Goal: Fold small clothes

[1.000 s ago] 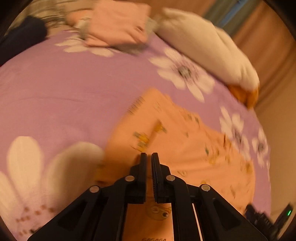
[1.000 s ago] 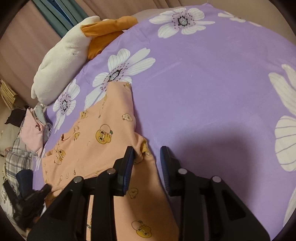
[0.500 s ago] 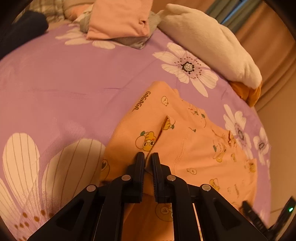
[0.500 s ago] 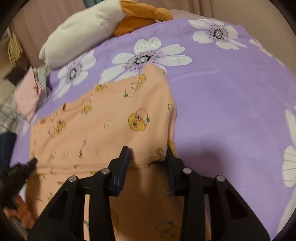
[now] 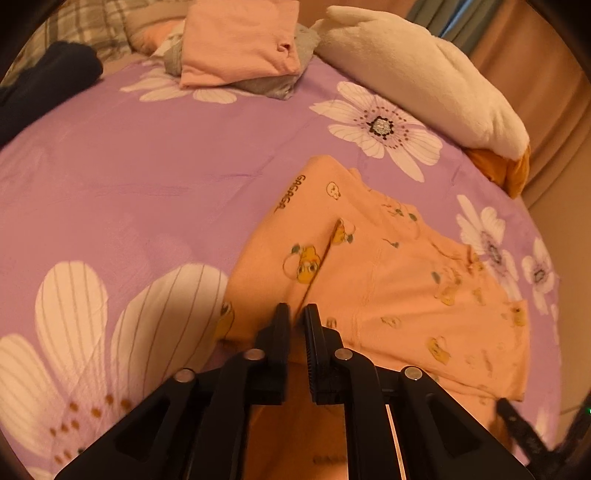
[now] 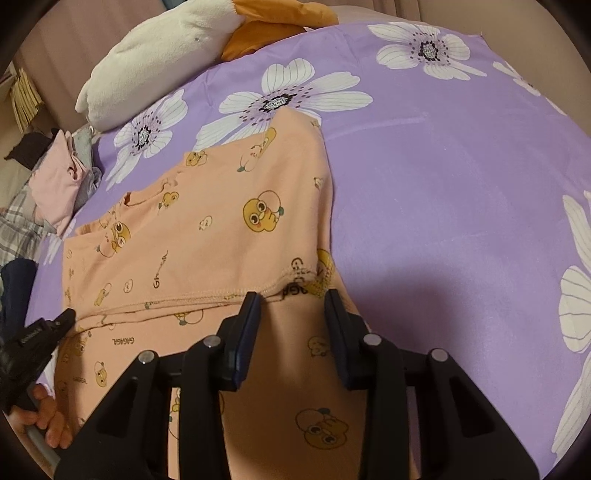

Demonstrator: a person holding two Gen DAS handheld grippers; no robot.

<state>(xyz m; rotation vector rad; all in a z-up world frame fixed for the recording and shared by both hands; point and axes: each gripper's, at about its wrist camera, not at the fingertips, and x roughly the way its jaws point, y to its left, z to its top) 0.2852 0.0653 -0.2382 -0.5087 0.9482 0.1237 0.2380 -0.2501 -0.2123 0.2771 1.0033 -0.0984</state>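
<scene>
Left wrist view
- Your left tongs (image 5: 295,325): nearly closed, pinching a raised fold of the orange garment (image 5: 388,280) at its near edge; the cloth rises into the narrow slit between the pads.
- Orange garment: spread on the purple flowered bedspread (image 5: 147,177), reaching from your tongs toward the bed's far right edge; printed with small cartoon figures and the word GAGAGA.
- Far end of the bed: a folded pink garment (image 5: 240,40) lies on top of a grey one (image 5: 280,85); a white plush pillow (image 5: 424,74) lies just beside them along the right edge, with an orange piece (image 5: 506,170) under its end.
- Far left corner: a dark navy cloth (image 5: 48,85) on plaid fabric (image 5: 85,22).

Right wrist view
- Your right tongs (image 6: 291,299): partly open, standing astride the garment's stitched hem (image 6: 207,295); whether the pads press the cloth you cannot tell.
- Orange garment (image 6: 221,221): one layer folded over another, hem running leftward from your tongs.
- Your left hand (image 6: 48,417): at the lower left, gripping the other tool's handle, its black tip (image 6: 40,332) on the garment's left edge.
</scene>
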